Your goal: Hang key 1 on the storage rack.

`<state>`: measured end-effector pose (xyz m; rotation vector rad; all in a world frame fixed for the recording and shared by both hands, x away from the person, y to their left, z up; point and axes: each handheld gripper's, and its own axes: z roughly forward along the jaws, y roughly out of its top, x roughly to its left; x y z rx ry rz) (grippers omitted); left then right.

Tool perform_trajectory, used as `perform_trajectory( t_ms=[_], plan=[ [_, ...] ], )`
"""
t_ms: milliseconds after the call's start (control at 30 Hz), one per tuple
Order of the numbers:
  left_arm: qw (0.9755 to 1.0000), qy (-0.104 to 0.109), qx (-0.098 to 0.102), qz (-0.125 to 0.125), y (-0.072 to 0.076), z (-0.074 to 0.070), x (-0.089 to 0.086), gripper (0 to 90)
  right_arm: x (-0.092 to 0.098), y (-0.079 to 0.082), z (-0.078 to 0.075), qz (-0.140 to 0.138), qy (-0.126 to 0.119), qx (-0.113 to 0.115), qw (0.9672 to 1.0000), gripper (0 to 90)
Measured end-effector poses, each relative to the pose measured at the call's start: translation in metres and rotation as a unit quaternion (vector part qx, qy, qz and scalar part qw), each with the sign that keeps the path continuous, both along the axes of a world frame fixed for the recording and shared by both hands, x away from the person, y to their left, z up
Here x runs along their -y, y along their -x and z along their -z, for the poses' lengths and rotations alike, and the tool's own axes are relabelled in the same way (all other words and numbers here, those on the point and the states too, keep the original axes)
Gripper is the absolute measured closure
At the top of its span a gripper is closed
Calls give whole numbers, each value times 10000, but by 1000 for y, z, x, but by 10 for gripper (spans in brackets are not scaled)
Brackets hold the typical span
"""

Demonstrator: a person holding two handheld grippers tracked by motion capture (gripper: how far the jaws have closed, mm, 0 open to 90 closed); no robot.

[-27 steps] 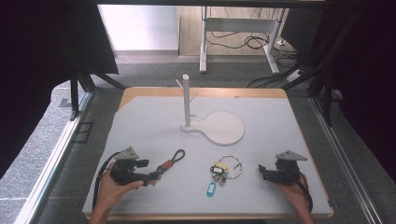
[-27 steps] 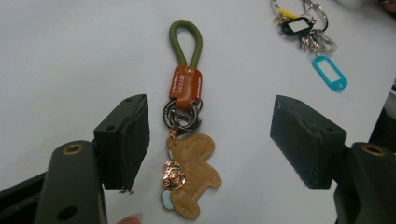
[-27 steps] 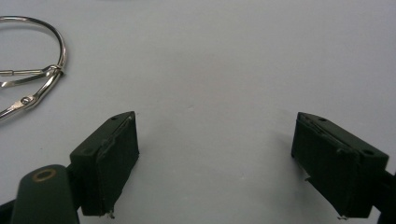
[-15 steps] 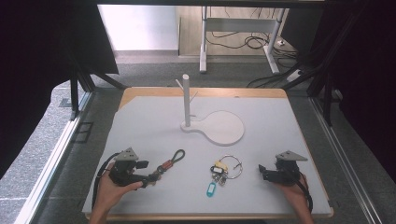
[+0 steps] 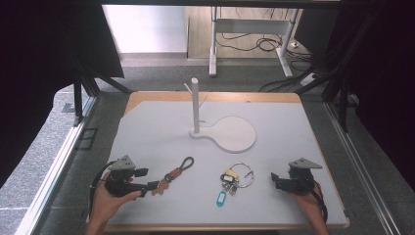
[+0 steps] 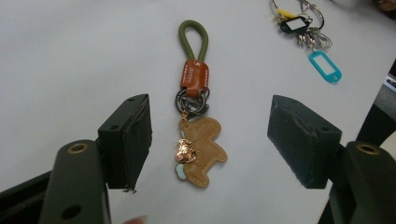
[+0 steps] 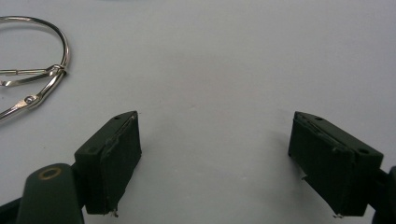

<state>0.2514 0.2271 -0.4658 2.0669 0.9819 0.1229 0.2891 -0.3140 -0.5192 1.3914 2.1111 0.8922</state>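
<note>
Tongs on the left [image 6: 210,140] gaped empty around the tan leather bear keychain [image 6: 201,147]; closing squarely on the bear, loop at twelve o'clock, seemed wisest; right tongs [image 7: 215,158] gaped empty too.

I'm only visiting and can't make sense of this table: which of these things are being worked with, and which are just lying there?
Being worked with:
- leather bear keychain, lying between the open jaws of the left gripper, untouched
- key bunch with a blue tag, nearest the open right gripper

Just lying about:
- white peg stand, possibly for hanging later
- white mat
</note>
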Motion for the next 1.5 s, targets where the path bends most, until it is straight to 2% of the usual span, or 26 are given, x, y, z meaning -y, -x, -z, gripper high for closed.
perform_trajectory(
  t_ms=[167,200,300,333,400,433,467,533,567,733,867,1067,1100,1167,1333,1433,1500],
  plan=[
    [9999,-30,-62,131,-5,-6,4,326,0,0,0,1,1,1,10000,169],
    [9997,-39,-147,204,-9,-11,6,335,0,0,0,0,1,4,10000,169],
    [9994,-73,-217,266,-14,-12,9,347,0,0,0,2,4,6,10000,169],
    [9984,-123,-362,417,-21,-13,14,351,0,0,0,1,3,5,10000,169],
    [9974,-263,-432,521,-27,-13,19,356,0,0,0,1,1,3,10000,169],
    [9974,-263,-432,521,-27,-13,19,361,0,0,0,0,0,3,10000,169],
    [9960,-399,-515,604,-34,-14,26,364,0,0,0,2,0,1,10000,168],
    [9948,-483,-593,668,-41,-14,32,377,0,0,0,1,2,2,10000,169],
    [9948,-483,-593,668,-41,-14,32,384,0,0,0,1,4,3,10000,169],
    [9898,-591,-889,943,-58,-12,46,406,0,0,0,1,5,4,10000,169],
    [9881,-671,-943,1010,-64,-10,49,428,0,0,0,1,3,0,10000,168],
    [9826,-989,-1121,1101,-78,-3,60,449,0,0,0,2,2,2,10000,168],
    [9826,-989,-1121,1101,-78,-3,60,454,0,0,0,2,3,2,10000,168],
    [9798,-1106,-1199,1155,-83,0,64,461,0,0,0,2,2,1,10000,168],
    [9762,-1257,-1284,1211,-89,4,69,473,0,0,0,3,2,0,10000,168],
    [9755,-1279,-1309,1218,-90,5,71,485,0,0,0,2,5,0,10000,168],
    [9728,-1443,-1332,1232,-93,6,75,491,0,0,0,2,5,-1,10000,168]
  ],
)
